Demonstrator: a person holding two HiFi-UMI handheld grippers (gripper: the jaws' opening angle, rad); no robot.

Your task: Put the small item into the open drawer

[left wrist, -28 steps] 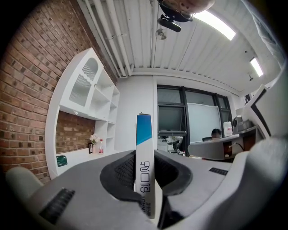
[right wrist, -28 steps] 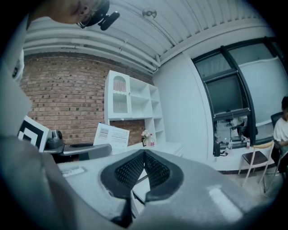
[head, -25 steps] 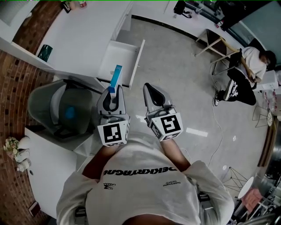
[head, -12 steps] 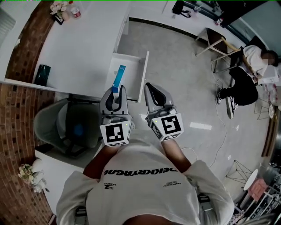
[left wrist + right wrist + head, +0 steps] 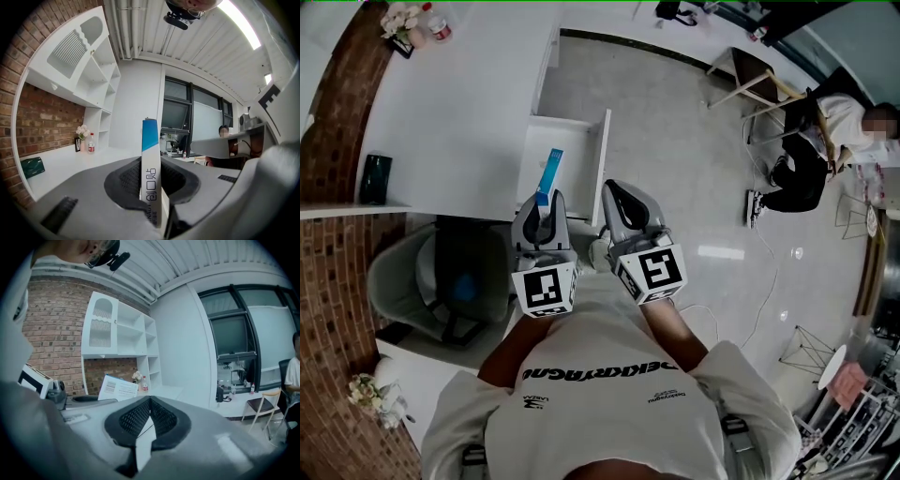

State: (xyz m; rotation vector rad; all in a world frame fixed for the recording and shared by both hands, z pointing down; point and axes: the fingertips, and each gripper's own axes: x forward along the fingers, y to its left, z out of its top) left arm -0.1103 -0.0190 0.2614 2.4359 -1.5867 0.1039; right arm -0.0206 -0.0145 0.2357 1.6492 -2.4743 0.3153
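Observation:
My left gripper (image 5: pixel 542 210) is shut on a thin white box with a blue top end (image 5: pixel 549 174). The box stands upright between the pads (image 5: pixel 151 168) and carries dark print on its narrow side. In the head view its blue end lies over the near part of the open white drawer (image 5: pixel 577 142), which juts out from the white counter. My right gripper (image 5: pixel 620 194) is beside the left one, over the floor just right of the drawer front. Its jaws are together with nothing between them (image 5: pixel 149 401). In the right gripper view the box (image 5: pixel 117 389) shows at the left.
A white counter (image 5: pixel 459 103) runs left of the drawer, with a dark green item (image 5: pixel 375 178), flowers and a bottle (image 5: pixel 405 21) on it. A grey chair (image 5: pixel 441 281) sits below the counter. A seated person (image 5: pixel 825 141) and a wooden chair (image 5: pixel 750 80) are at the far right.
The counter and drawer have shifted and turned in the head view as the person moved. Both grippers keep their pose, the left one still holding the box.

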